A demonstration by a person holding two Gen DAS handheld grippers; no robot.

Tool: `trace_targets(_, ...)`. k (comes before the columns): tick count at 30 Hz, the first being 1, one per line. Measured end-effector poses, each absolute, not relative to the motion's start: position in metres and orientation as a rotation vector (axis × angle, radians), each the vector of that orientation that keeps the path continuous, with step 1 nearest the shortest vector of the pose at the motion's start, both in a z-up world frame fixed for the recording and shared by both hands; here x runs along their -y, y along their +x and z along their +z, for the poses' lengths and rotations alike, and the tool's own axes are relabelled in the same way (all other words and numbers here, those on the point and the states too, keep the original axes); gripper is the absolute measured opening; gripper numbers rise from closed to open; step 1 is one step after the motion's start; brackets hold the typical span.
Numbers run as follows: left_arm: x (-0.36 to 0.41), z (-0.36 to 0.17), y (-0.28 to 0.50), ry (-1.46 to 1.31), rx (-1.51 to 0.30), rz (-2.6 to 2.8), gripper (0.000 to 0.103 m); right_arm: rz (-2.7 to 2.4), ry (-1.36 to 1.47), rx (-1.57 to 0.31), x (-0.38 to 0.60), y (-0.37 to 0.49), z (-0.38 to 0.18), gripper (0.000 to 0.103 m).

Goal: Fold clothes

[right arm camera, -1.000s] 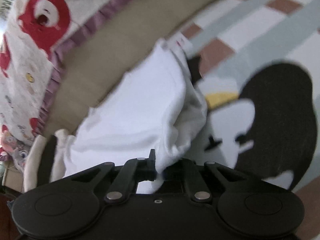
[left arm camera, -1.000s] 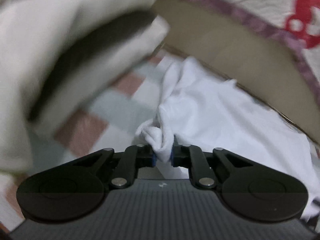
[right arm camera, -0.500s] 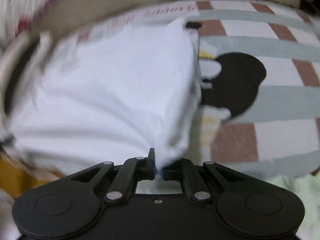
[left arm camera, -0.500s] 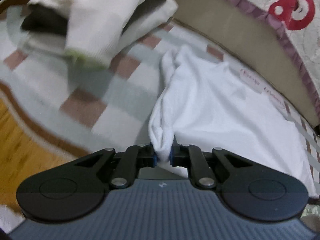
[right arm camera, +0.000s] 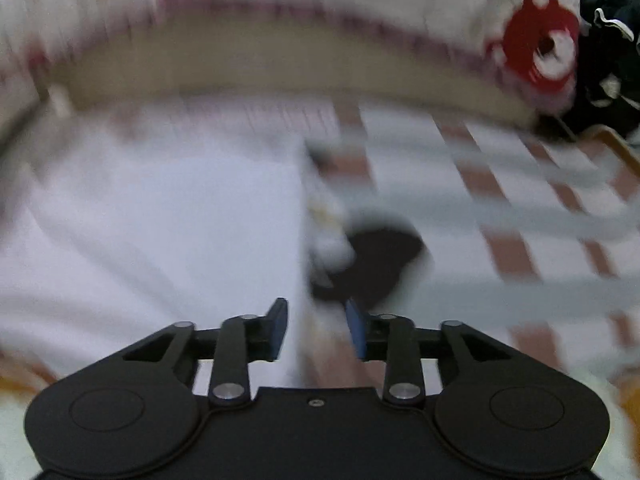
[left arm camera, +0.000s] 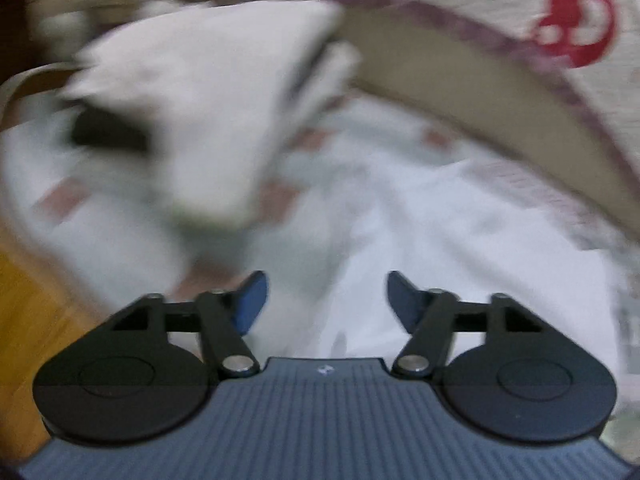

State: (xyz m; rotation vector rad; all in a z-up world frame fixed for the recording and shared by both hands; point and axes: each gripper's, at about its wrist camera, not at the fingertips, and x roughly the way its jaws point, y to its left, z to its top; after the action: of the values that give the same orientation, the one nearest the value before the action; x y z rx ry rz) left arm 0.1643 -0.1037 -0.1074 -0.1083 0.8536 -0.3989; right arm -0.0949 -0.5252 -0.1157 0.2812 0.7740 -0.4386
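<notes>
Our left gripper [left arm camera: 326, 300] and right gripper [right arm camera: 316, 328] have just been opening, jaws parted and empty, the white garment [right arm camera: 160, 216] lying at twelve o'clock.

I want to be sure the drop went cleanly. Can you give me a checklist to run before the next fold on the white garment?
1. Left gripper let go: ok, fingers have just spread, nothing between them.
2. Right gripper let go: ok, fingers have just parted, no cloth pinched.
3. White garment lying on the checked blanket: ok.
4. Garment lying flat and wrinkle-free: cannot tell, both views blurred.
5. Folded pile clear of the garment: cannot tell.
</notes>
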Motion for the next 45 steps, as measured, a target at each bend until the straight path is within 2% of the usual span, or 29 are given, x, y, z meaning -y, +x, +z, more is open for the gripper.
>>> trace_targets(1,0.117,-0.109,0.183,-0.093,-0.840,-0.434,0.068,-0.385,0.318,-0.679,0.533,-0.090,-0.111,0.040)
trace_targets(5,0.159,-0.137,0.256,0.043,-0.804,-0.414,0.068,-0.268,0.305,-0.572,0.562,-0.035,-0.130,0.039)
trace_targets(8,0.148,-0.160,0.278,-0.085,-0.833,-0.477,0.065,-0.323,0.293,-0.606,0.589,0.010,-0.154,0.039)
trace_targets(11,0.136,-0.173,0.286,-0.065,-0.824,-0.528,0.057,-0.359,0.338,-0.626,0.607,0.031,-0.169,0.040)
trace_targets(16,0.138,-0.173,0.299,-0.147,-0.869,-0.632,0.056,-0.375,0.305,-0.725,0.614,0.046,-0.193,0.041)
trace_targets(18,0.146,-0.177,0.300,-0.118,-0.925,-0.658,0.043,-0.338,0.281,-0.724,0.612,0.044,-0.197,0.040)
trace_targets(20,0.153,-0.184,0.300,-0.103,-0.945,-0.659,0.043,-0.312,0.288,-0.699,0.612,0.041,-0.198,0.008)
trace_targets(25,0.153,-0.184,0.294,-0.121,-0.889,-0.677,0.043,-0.340,0.225,-0.626,0.605,0.041,-0.190,0.007)
trace_targets(26,0.153,-0.183,0.292,-0.125,-0.872,-0.683,0.038,-0.343,0.222,-0.611,0.604,0.041,-0.188,0.006)
trace_targets(27,0.154,-0.182,0.290,-0.117,-0.849,-0.701,0.011,-0.346,0.219,-0.597,0.603,0.040,-0.186,0.006)
trace_targets(28,0.158,-0.182,0.287,-0.095,-0.824,-0.722,0.002,-0.350,0.216,-0.583,0.602,0.039,-0.184,0.006)
trace_targets(32,0.167,-0.167,0.274,-0.020,-0.714,-0.749,0.002,-0.377,0.230,-0.516,0.601,0.036,-0.177,0.006)
trace_targets(36,0.142,-0.140,0.273,-0.130,-0.609,-0.704,0.002,-0.412,0.212,-0.425,0.595,0.029,-0.163,0.005)
trace_targets(40,0.138,-0.150,0.285,-0.143,-0.653,-0.648,0.003,-0.466,0.202,-0.415,0.606,0.034,-0.162,0.004)
trace_targets(43,0.157,-0.169,0.294,-0.079,-0.748,-0.641,0.004,-0.484,0.219,-0.534,0.615,0.047,-0.185,0.004)
trace_targets(45,0.166,-0.179,0.302,-0.057,-0.797,-0.657,0.013,-0.486,0.228,-0.570,0.619,0.050,-0.191,0.004)
